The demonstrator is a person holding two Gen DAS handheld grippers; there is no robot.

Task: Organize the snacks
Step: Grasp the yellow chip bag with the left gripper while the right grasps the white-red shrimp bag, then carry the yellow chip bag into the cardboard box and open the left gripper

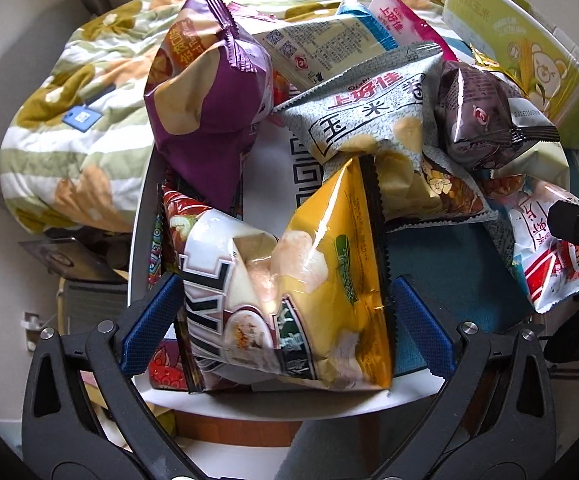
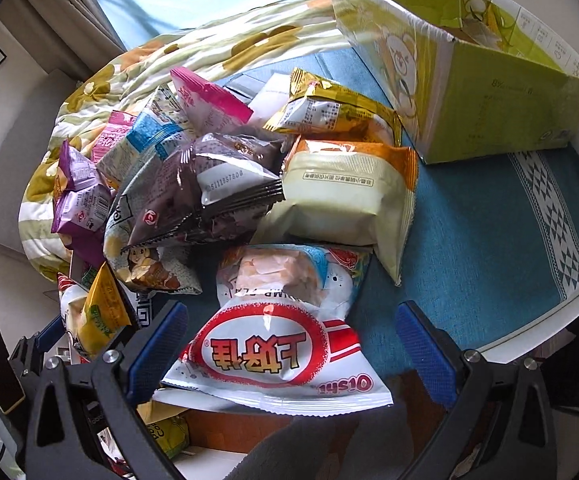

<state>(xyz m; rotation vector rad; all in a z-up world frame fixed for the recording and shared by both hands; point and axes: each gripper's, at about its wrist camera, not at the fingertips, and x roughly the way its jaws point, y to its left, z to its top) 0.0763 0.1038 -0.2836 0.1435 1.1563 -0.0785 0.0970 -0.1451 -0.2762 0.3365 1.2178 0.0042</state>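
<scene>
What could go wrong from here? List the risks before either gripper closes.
1. The yellow bag between the left gripper jaws overhangs the table edge; a weak pinch may drop it to the floor.
2. The puffy white and red bag may crush or slip in the right gripper.
3. Pulling either may topple the leaning dark brown bag.

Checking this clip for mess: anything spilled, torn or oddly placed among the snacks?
Nothing looks spilled or torn. The snack bags lie in a loose heap on the blue cloth, some leaning on each other, while the green box beside them looks empty in the part shown. One white Oishi bag overhangs the table edge.
</scene>
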